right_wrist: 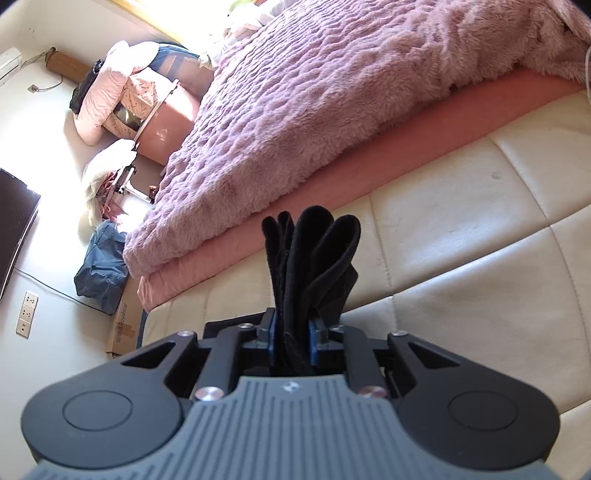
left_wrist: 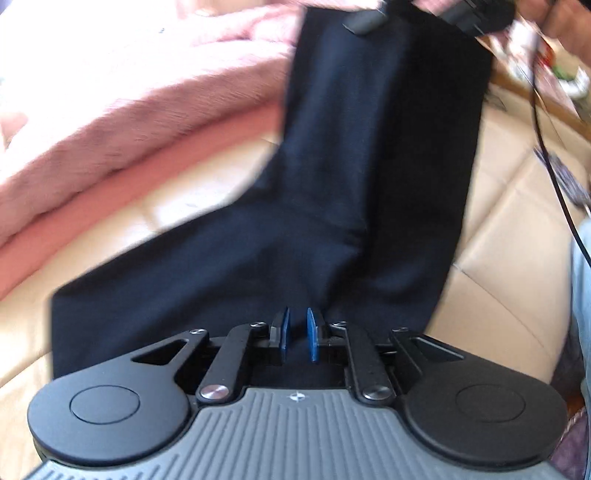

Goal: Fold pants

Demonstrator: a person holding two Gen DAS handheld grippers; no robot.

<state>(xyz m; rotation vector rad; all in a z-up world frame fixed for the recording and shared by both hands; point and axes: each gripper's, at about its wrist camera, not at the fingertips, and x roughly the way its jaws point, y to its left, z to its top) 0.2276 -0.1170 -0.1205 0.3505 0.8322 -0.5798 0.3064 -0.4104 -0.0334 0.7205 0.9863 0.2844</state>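
Dark navy pants (left_wrist: 354, 155) hang stretched between two handheld grippers above a cream leather upholstered surface (right_wrist: 461, 229) at the edge of a bed. In the left wrist view the garment runs as a long folded panel from the top of the picture, where the right gripper (left_wrist: 365, 20) pinches its far end, down to the left gripper (left_wrist: 297, 334) in the foreground. The left gripper's blue pads (left_wrist: 312, 334) stand a narrow gap apart with the dark cloth lying under and behind them; whether they are clamped on it cannot be told from this blurred view. In the right wrist view the right gripper (right_wrist: 293, 332) is clenched on a bunched stack of black folds (right_wrist: 314, 258), which fan out upright beyond its fingers. A fluffy pink blanket (right_wrist: 314, 110) covers the bed over a salmon sheet (right_wrist: 369, 162). Farther off, along the room's edge, lie pink bedding bundles (right_wrist: 122, 92), a blue plastic bag (right_wrist: 99, 266) and a dark television screen (right_wrist: 14, 229). A thin black cable (left_wrist: 546, 147) hangs at right in the left wrist view.
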